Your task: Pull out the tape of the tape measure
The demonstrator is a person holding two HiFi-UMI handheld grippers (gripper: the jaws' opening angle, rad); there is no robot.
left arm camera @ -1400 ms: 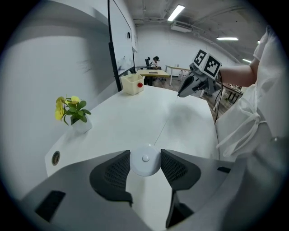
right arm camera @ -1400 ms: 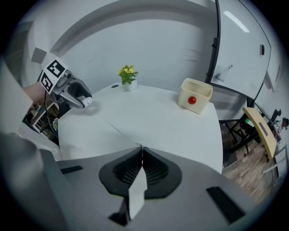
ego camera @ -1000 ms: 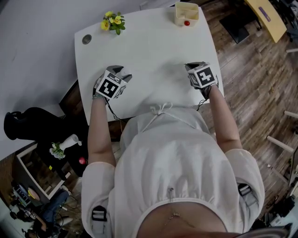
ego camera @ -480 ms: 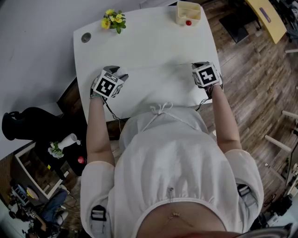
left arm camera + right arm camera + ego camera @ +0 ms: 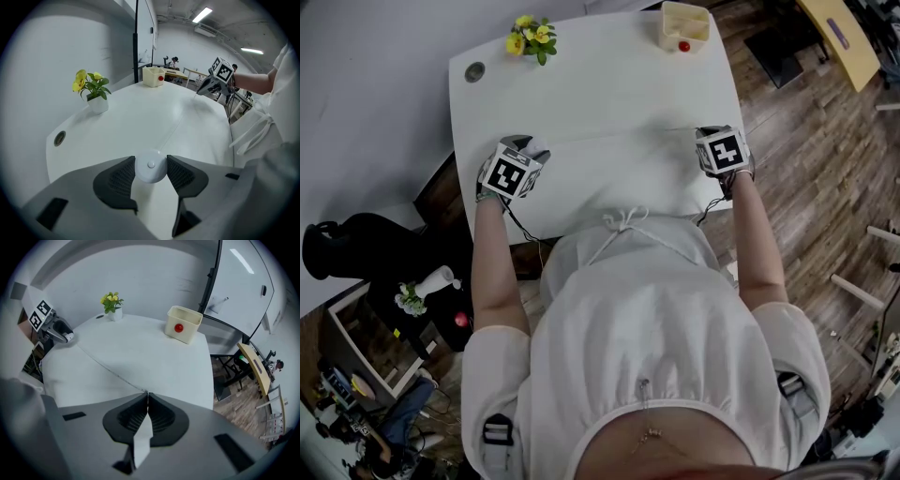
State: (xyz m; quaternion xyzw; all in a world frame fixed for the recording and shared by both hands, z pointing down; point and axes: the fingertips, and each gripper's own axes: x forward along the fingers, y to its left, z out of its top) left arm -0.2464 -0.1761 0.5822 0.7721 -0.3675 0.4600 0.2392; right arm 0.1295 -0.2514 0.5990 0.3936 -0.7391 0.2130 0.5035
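A small round white tape measure case [image 5: 150,168] sits between the pads of my left gripper [image 5: 150,161], which is shut on it. From the case a thin white tape [image 5: 176,126] runs across the white table [image 5: 609,75] to my right gripper [image 5: 206,86]. In the right gripper view the right gripper [image 5: 147,394] is shut flat on the tape's end tab, and the tape [image 5: 103,365] leads back to the left gripper [image 5: 58,331]. In the head view the left gripper [image 5: 530,147] and the right gripper [image 5: 705,133] stand far apart near the table's front edge, with the tape [image 5: 619,136] stretched between them.
A pot of yellow flowers [image 5: 530,39] stands at the far left of the table next to a round cable hole [image 5: 474,72]. A cream box with a red knob [image 5: 684,28] sits at the far right corner. The right gripper is close to the table's right edge.
The two grippers have moved apart, the left one leftward and the right one rightward and slightly down. The stretch of tape between them is longer.
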